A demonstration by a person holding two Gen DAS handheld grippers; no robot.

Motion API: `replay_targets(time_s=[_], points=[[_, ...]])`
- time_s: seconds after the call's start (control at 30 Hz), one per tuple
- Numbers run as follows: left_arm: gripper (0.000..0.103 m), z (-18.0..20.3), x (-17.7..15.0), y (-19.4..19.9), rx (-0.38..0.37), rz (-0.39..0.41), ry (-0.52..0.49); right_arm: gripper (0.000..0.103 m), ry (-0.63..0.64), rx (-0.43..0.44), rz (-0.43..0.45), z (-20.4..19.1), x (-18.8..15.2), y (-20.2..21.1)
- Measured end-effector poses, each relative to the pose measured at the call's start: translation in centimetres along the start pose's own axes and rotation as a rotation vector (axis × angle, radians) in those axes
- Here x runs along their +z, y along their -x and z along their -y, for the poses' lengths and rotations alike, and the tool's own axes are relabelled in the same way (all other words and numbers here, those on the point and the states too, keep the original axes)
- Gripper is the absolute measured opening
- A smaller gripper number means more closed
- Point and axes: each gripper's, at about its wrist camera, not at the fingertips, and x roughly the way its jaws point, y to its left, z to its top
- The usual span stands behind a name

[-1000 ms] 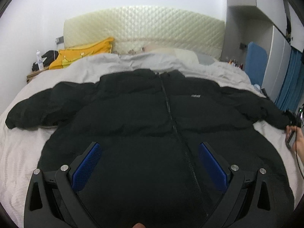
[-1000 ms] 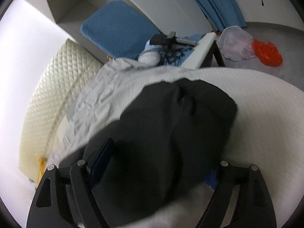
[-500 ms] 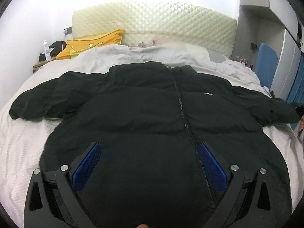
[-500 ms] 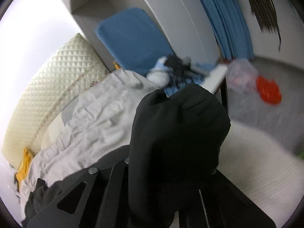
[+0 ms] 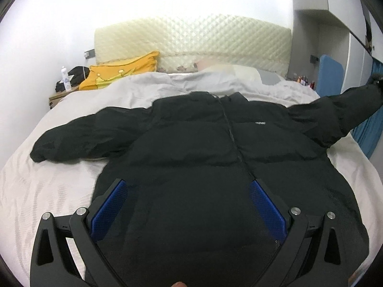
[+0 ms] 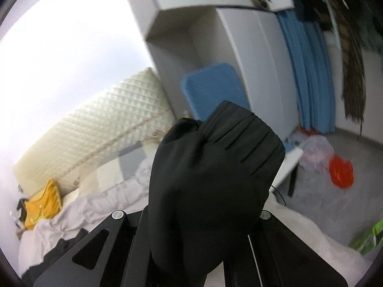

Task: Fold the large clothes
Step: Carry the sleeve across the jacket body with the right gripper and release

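One bed (image 5: 43, 181), pale cover, fills the scene and carries the garment because it gives a wide flat area for folding. One black puffer jacket (image 5: 196, 148) lies front-up on it, zipped, collar at the far end toward the quilted headboard (image 5: 191, 38), hem at the near edge. Two sleeves: the left sleeve (image 5: 79, 138) lies flat, spread out to the left; the right sleeve (image 5: 335, 114) is raised off the bed at far right, cuff up high, likely so it can be carried across the chest as the first fold. One yellow cushion (image 5: 119, 71) sits far left by the headboard, clear of the work. Two claws. The left claw (image 5: 189, 203) hovers over the near hem, blue pads (image 5: 109, 211) spread wide, nothing between them, probably waiting to pin or take the hem. The right claw (image 6: 203, 212) is pressed together, pinching the sleeve cuff (image 6: 215, 167), which bunches up over it.
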Motion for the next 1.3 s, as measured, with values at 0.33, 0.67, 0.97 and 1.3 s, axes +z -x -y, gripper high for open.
replay_targets(time_s=[0.33, 0.67, 0.97, 1.3], points=[[0.102, -4.0, -1.7, 2.1, 0.007, 0.003, 0.038, 0.006, 0.152, 0.128, 0.033, -13.6, 0.0, 5.2], [0.102, -5.8, -2.0, 1.4, 0.018, 0.035, 0.067, 0.009, 0.282, 0.356, -0.016, -29.8, -6.7, 8.0], [0.102, -7.0, -1.8, 1.4, 0.024, 0.061, 0.051, 0.01, 0.404, 0.486, -0.166, -40.2, -17.8, 5.7], [0.102, -10.9, -2.0, 0.9, 0.047, 0.055, 0.098, 0.01, 0.54, 0.548, -0.371, -46.6, -32.5, 3.3]])
